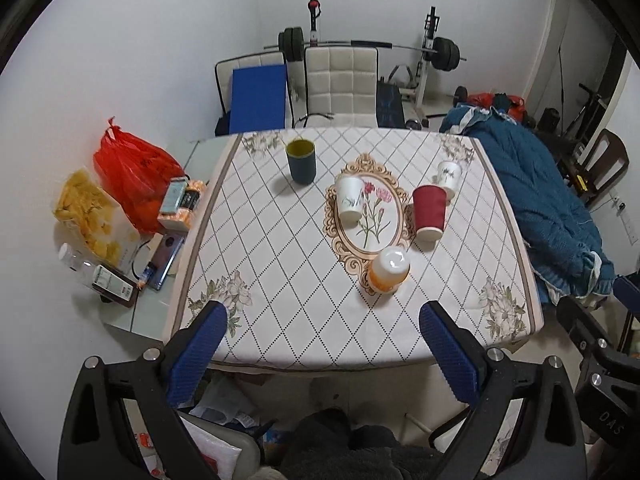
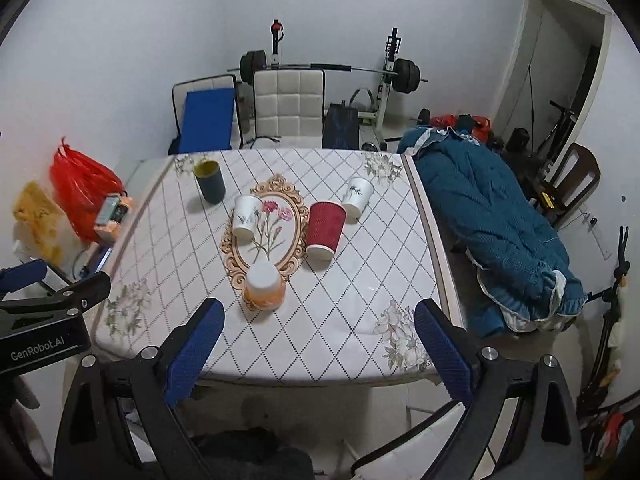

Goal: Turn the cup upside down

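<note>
Several cups stand on the patterned tablecloth [image 1: 280, 264]. A dark blue cup with a yellow inside [image 1: 301, 161] [image 2: 210, 181] stands upright at the far left, mouth up. A white paper cup [image 1: 349, 199] [image 2: 245, 216], a red ribbed cup [image 1: 429, 213] [image 2: 325, 230], a second white cup [image 1: 448, 176] [image 2: 357, 197] and an orange cup [image 1: 388, 270] [image 2: 263, 286] stand upside down. My left gripper [image 1: 324, 320] is open and empty above the table's near edge. My right gripper [image 2: 320, 316] is open and empty there too, right of the left one.
A red plastic bag [image 1: 128, 176], a yellow snack bag [image 1: 86, 216], boxes and bottles lie at the table's left. A blue quilt [image 1: 540, 200] covers the right side. White chairs [image 1: 340, 88] and a barbell rack [image 1: 428, 48] stand behind.
</note>
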Action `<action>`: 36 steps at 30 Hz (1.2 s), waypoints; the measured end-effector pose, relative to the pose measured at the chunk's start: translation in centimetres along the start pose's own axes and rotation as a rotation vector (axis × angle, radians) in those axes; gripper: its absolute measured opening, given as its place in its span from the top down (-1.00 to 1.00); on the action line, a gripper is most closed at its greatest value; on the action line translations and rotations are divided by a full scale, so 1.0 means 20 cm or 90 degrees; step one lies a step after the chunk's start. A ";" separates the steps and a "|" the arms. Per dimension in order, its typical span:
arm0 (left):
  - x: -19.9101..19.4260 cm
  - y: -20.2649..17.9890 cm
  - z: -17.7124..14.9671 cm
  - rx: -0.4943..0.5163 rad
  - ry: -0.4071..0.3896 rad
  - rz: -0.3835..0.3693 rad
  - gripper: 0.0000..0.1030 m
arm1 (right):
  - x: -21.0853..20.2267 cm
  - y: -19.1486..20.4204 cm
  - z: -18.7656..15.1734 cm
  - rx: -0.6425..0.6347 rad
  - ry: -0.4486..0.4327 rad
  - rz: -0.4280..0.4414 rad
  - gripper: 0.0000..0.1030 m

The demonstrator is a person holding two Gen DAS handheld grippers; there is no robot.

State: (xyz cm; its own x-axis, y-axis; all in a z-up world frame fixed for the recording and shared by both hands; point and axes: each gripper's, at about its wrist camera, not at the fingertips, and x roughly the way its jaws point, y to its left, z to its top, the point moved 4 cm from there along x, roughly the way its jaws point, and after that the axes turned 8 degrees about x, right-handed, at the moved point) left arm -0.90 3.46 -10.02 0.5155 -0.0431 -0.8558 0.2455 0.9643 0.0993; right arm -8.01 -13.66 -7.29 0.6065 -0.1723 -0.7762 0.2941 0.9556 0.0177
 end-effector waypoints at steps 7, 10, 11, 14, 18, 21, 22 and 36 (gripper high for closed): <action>-0.14 -0.02 -0.02 0.001 -0.020 0.007 -0.91 | -0.25 -0.03 0.04 0.006 -0.022 0.004 -0.91; -0.18 -0.03 -0.02 -0.001 -0.026 0.005 -0.91 | -0.30 -0.04 0.05 0.009 -0.025 0.006 -0.91; -0.20 -0.03 -0.02 -0.003 -0.031 0.006 -0.91 | -0.31 -0.03 0.06 0.008 -0.025 0.006 -0.91; -0.23 -0.04 -0.02 -0.001 -0.036 0.007 -0.91 | -0.36 -0.04 0.07 0.007 -0.029 0.009 -0.91; -0.27 -0.05 -0.02 -0.003 -0.044 0.008 -0.91 | -0.39 -0.05 0.07 0.008 -0.034 0.007 -0.91; -0.29 -0.06 -0.02 -0.002 -0.048 0.008 -0.91 | -0.41 -0.05 0.08 0.010 -0.037 0.006 -0.91; -0.29 -0.07 -0.02 -0.001 -0.049 0.009 -0.91 | -0.41 -0.06 0.08 0.011 -0.035 0.006 -0.91; -0.30 -0.08 -0.02 0.001 -0.049 0.006 -0.91 | -0.41 -0.09 0.08 0.018 -0.026 0.012 -0.91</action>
State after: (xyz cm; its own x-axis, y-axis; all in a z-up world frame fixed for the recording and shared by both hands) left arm -4.73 2.32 -5.31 0.5796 -0.0543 -0.8131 0.2421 0.9642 0.1082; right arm -12.30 -14.27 0.10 0.6413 -0.1651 -0.7493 0.3036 0.9515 0.0501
